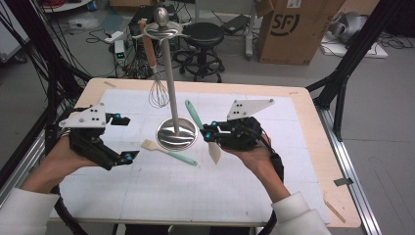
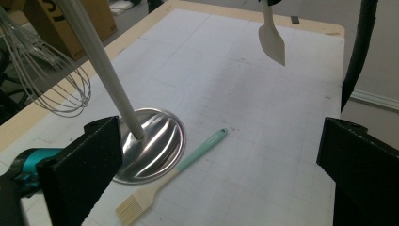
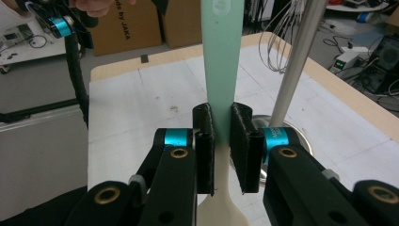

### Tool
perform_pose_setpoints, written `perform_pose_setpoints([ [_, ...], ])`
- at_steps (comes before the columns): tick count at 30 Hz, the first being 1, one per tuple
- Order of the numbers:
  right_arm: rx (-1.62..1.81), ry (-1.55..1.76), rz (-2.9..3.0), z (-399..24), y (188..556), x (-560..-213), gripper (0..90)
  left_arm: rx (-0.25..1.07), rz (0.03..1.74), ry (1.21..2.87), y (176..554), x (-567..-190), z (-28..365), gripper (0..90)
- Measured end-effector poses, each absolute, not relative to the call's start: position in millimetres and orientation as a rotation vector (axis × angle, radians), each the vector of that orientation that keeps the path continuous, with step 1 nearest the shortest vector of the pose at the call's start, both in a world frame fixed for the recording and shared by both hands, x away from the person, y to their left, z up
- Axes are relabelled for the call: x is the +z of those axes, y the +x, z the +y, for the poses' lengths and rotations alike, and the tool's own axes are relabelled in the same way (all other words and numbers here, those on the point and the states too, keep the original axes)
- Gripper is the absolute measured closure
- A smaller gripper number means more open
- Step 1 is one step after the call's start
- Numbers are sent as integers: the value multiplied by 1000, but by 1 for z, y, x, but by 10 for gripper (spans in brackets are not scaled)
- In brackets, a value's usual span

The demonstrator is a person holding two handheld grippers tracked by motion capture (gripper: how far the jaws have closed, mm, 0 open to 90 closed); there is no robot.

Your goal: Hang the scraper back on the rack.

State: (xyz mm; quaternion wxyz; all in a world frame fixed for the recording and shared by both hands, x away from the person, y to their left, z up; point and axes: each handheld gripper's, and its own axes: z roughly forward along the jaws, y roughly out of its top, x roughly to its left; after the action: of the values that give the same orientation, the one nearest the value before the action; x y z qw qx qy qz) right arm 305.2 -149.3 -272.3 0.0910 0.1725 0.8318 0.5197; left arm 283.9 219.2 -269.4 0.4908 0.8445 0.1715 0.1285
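Note:
My right gripper (image 1: 209, 132) (image 3: 221, 141) is shut on a spatula (image 1: 194, 114) (image 3: 221, 56) with a mint handle, just right of the stand. The spatula is in the air, its white blade (image 1: 214, 152) (image 2: 273, 42) pointing down toward me. A steel utensil stand (image 1: 170, 73) (image 2: 155, 146) rises from its round base mid-table. A whisk (image 1: 158, 94) (image 2: 56, 89) with a wooden handle hangs from its top hooks. A pastry brush (image 1: 169, 152) (image 2: 188, 162) with a mint handle lies on the mat in front of the base. My left gripper (image 1: 125, 138) (image 2: 219, 129) hovers open left of the brush, holding nothing.
A white gridded mat (image 1: 205, 191) covers the wooden table (image 1: 313, 127). A small wooden stick (image 1: 335, 210) lies at the front right corner. Beyond the far edge stand a cardboard box (image 1: 293, 29), a black stool (image 1: 203, 34) and cables on the floor.

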Motion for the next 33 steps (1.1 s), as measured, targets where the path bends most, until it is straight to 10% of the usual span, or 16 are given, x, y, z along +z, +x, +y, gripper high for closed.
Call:
perform_pose_setpoints([
  [33, 1545, 565, 2398, -134, 307, -273, 808, 184, 387, 2045, 304, -227, 149, 131],
])
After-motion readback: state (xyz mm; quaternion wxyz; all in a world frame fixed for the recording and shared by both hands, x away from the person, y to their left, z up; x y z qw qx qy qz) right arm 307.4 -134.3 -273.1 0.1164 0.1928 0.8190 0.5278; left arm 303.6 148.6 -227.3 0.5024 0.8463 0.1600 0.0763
